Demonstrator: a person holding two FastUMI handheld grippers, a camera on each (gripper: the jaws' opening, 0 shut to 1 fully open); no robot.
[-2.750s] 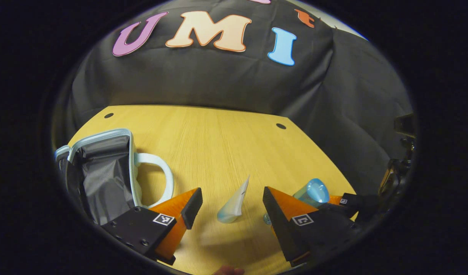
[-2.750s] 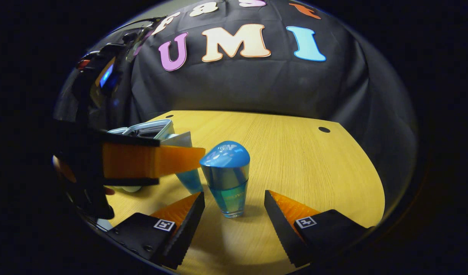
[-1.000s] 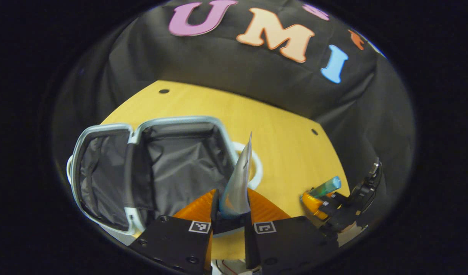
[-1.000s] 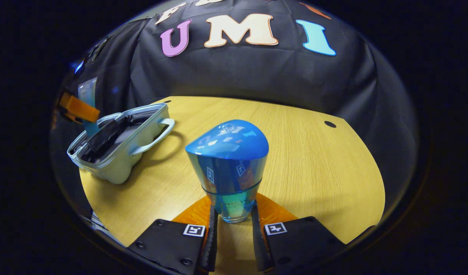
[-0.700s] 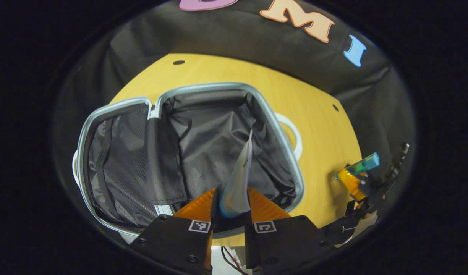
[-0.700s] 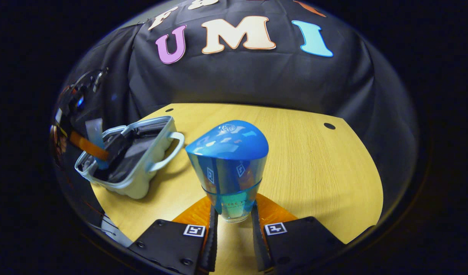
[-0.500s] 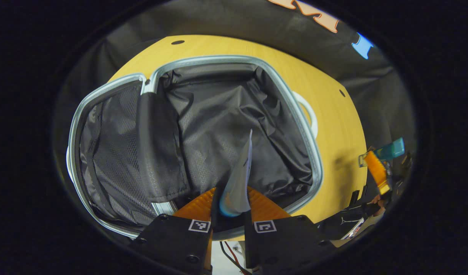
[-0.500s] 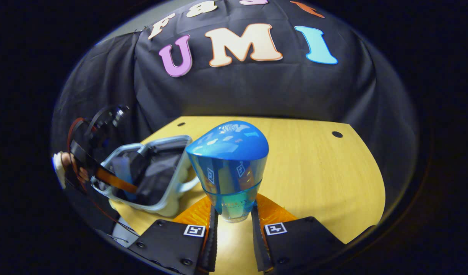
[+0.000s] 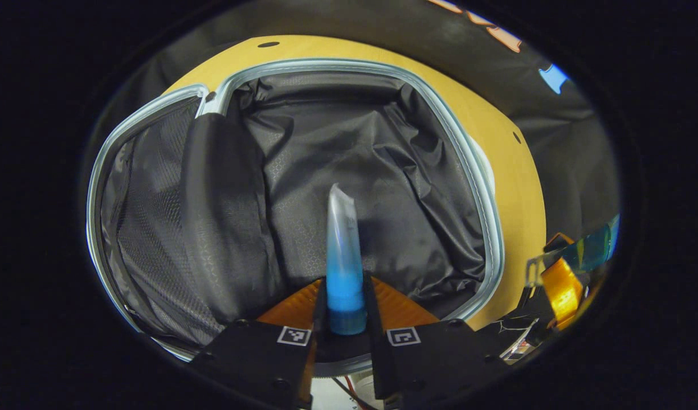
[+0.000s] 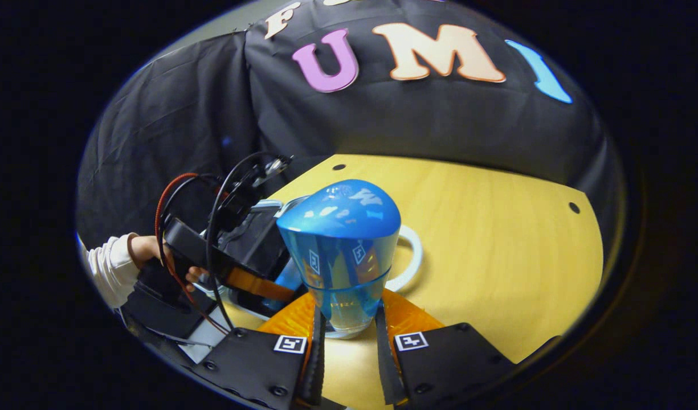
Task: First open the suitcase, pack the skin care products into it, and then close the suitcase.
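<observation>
Suitcase point(image 9: 468, 154) lies open in the left gripper view; the left gripper point(image 9: 345, 319) clamps a tube point(image 9: 342, 256) over its lining, not yet released. In the right gripper view, the right gripper point(image 10: 346, 336) grips a blue-capped bottle point(image 10: 340, 250) above the table's point(image 10: 497, 239) near edge. Packing and closing remain.

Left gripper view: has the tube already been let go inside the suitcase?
No, the left tool is clamped on the tube, holding it above the dark lining of the open suitcase.
</observation>
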